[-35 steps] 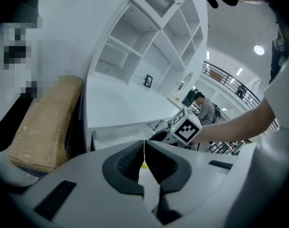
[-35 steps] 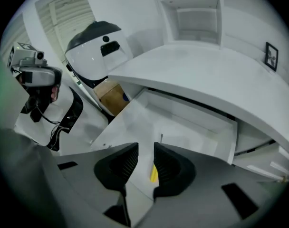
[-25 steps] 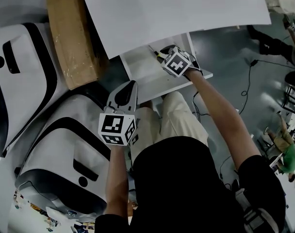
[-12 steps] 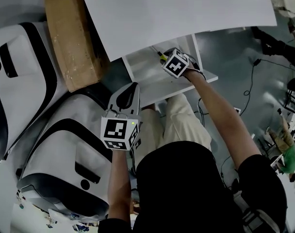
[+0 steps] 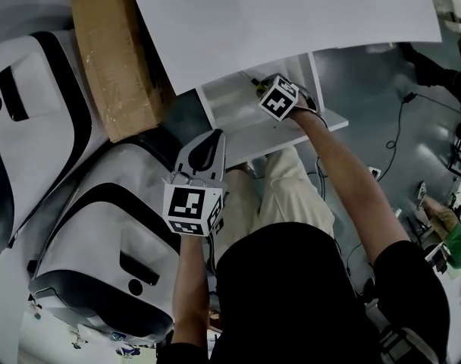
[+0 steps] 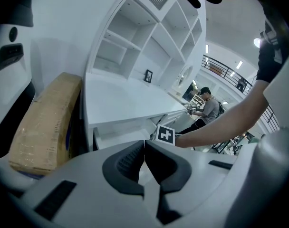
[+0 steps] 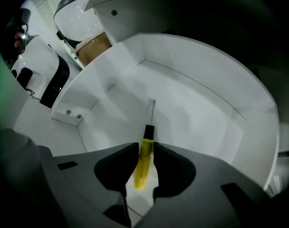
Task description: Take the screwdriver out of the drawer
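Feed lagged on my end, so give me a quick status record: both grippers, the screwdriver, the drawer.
drawer: open, white inside
screwdriver: yellow handle, inside the drawer, shaft pointing away from the gripper that holds it
right gripper: reached into the drawer, jaws closed on the yellow handle
left gripper: jaws together, nothing between them, held outside the drawer
task state: screwdriver gripped, not yet out of the drawer

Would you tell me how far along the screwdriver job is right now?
Done: the drawer is open. In hand: the right gripper has its jaws closed on the screwdriver handle, inside the drawer. To do: lift it out. The left gripper is shut, empty, held back.
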{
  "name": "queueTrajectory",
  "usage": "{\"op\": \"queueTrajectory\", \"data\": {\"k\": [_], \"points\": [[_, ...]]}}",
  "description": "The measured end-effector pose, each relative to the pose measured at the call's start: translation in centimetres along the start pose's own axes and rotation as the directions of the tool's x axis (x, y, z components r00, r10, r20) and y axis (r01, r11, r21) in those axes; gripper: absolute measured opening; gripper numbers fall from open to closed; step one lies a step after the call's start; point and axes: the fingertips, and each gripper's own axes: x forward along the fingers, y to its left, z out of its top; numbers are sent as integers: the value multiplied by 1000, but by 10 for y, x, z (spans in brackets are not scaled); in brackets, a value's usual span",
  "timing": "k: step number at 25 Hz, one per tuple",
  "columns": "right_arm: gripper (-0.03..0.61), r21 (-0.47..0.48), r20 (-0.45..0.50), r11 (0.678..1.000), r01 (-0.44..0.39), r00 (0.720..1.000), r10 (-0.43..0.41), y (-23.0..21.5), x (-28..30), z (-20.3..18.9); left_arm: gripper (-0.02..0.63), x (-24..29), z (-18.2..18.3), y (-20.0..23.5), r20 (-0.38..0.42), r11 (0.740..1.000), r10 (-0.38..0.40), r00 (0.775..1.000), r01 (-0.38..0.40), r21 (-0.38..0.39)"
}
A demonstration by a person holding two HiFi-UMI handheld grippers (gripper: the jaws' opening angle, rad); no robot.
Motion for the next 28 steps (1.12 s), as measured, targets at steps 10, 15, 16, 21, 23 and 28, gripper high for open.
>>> {"op": "queueTrajectory", "data": {"k": [10,15,16,21,23,28], "points": [[92,-15,5,1000,25,1000,-25,-6,1,-1,23,1,-3,1,-13,1000,2,1000,-3,-6],[91,-25,5,999,29,1000,-29,-5,-4,0,23,0,-4,1,-14,1000,-1,1000,1,1],[91,-28,9,999,28,1000,-28,-5,-7,1,23,0,-4,1,-14,1000,-2,1000,2,3],[89,-95,32,995,34,999,-31,0,-31,10,23,-5,0,1,-9,1000,-12,1000,12,18],[89,-121,39,991,48,998,-43,2,-43,13,22,-9,2,-1,-5,999,-18,1000,18,27],[89,-186,50,980,76,996,-67,17,-73,21,23,-21,10,-6,3,998,-34,999,33,51]]}}
